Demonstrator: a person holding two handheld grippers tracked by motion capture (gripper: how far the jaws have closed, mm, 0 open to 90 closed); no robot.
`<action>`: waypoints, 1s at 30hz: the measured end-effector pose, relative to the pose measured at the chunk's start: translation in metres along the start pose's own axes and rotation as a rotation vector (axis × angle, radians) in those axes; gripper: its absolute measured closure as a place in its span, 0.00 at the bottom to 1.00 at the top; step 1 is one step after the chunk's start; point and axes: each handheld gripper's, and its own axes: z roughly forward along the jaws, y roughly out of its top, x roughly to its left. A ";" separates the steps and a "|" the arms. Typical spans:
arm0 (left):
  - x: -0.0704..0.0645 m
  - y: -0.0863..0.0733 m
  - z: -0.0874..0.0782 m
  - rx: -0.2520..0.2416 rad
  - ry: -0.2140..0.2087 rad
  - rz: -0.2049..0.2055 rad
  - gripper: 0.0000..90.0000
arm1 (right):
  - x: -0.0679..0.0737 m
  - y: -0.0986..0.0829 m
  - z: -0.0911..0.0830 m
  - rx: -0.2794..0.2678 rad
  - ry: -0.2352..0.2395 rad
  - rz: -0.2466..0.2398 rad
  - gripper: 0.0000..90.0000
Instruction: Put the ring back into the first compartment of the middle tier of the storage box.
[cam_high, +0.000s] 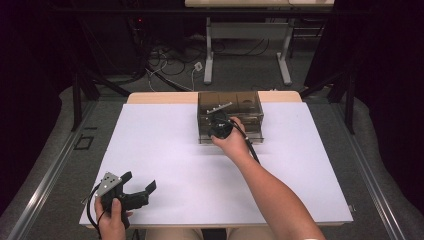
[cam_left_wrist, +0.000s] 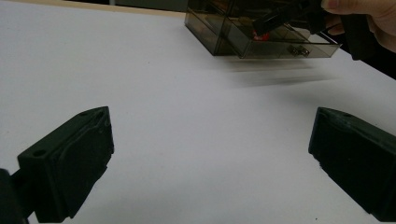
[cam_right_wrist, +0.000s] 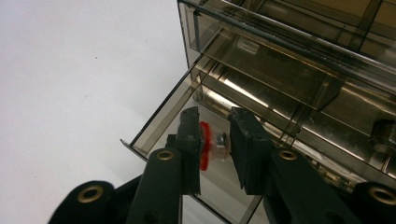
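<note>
From above, I have my right gripper (cam_high: 220, 126) at the smoky plastic drawer box (cam_high: 252, 102) at the bench's (cam_high: 165, 150) far edge; my left gripper (cam_high: 137, 187) rests well short of the box, jaws wide apart. In the right gripper view, over the box's open drawer (cam_right_wrist: 159, 121), the jaws pinch a small red-capped part (cam_right_wrist: 205, 144).

Lab: floor cables (cam_high: 170, 65), dark curtains (cam_high: 385, 75)

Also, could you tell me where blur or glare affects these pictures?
Left gripper view: the smoky clear drawer box is streaked with motion blur, with a smeared shadow beneath. Right gripper view: bright glare streaks along the open drawer; the small red part between the jaws is soft. High view: dark surroundings, evenly lit table.
</note>
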 end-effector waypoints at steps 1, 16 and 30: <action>0.000 0.000 0.000 0.000 0.000 0.000 0.00 | -0.001 0.000 0.000 0.002 0.006 0.000 0.77; 0.000 0.000 0.001 0.003 0.003 0.003 0.00 | -0.007 0.001 -0.007 -0.053 0.027 -0.002 0.60; -0.001 0.000 0.001 0.005 0.001 0.005 0.00 | -0.011 -0.006 -0.022 -0.102 0.034 0.001 0.43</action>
